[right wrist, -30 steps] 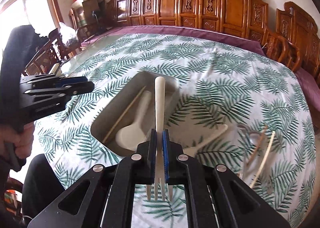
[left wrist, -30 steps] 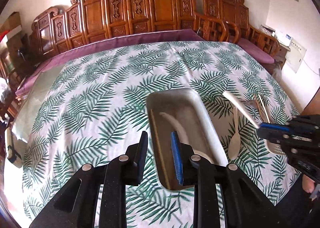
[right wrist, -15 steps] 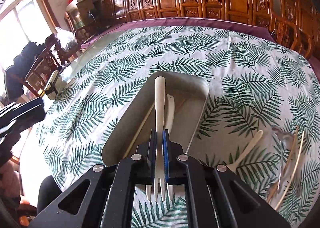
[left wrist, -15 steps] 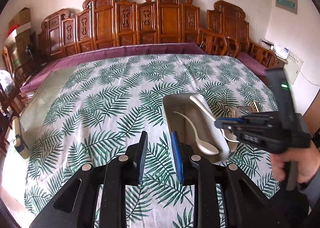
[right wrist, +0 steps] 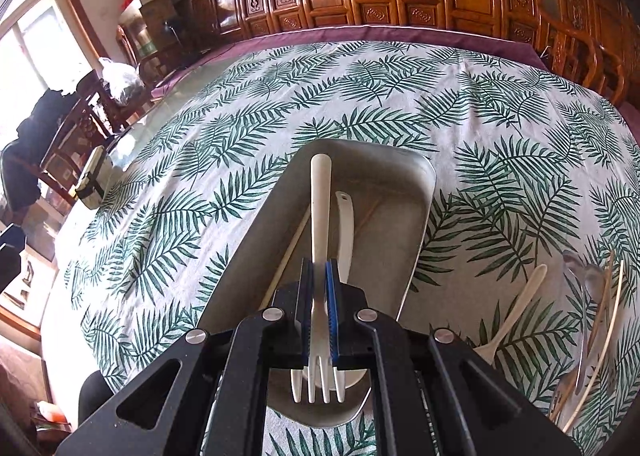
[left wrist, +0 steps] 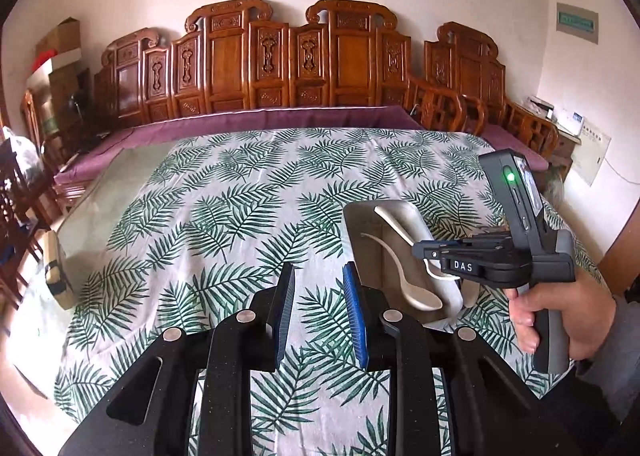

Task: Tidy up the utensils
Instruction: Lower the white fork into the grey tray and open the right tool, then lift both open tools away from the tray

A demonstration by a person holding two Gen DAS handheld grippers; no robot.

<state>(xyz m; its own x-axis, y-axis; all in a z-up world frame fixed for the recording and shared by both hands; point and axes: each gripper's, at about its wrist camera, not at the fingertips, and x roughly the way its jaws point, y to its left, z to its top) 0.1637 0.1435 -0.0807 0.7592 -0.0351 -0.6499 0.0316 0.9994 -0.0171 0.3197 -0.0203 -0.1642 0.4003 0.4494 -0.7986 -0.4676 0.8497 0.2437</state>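
My right gripper (right wrist: 319, 272) is shut on a white plastic fork (right wrist: 320, 196), tines toward the camera and handle pointing out over a metal tray (right wrist: 404, 184). In the tray lie a white spoon (right wrist: 345, 224) and a thin chopstick (right wrist: 288, 252). In the left wrist view the right gripper (left wrist: 418, 250) hovers over the tray (left wrist: 360, 216), fork handle (left wrist: 394, 222) sticking out above the spoon (left wrist: 416, 296). My left gripper (left wrist: 320, 296) stands open over bare tablecloth, left of the tray, nothing between its fingers.
Right of the tray on the leaf-print cloth lie a cream spoon (right wrist: 516, 312), a clear plastic spoon (right wrist: 580, 268) and chopsticks (right wrist: 604, 316). A small case (left wrist: 56, 276) sits at the table's left edge. Carved wooden chairs (left wrist: 280, 64) line the far side.
My left gripper has drawn back leftward off the tray, staying open. The right gripper carried the fork in over the tray and sank lower, still shut on it.
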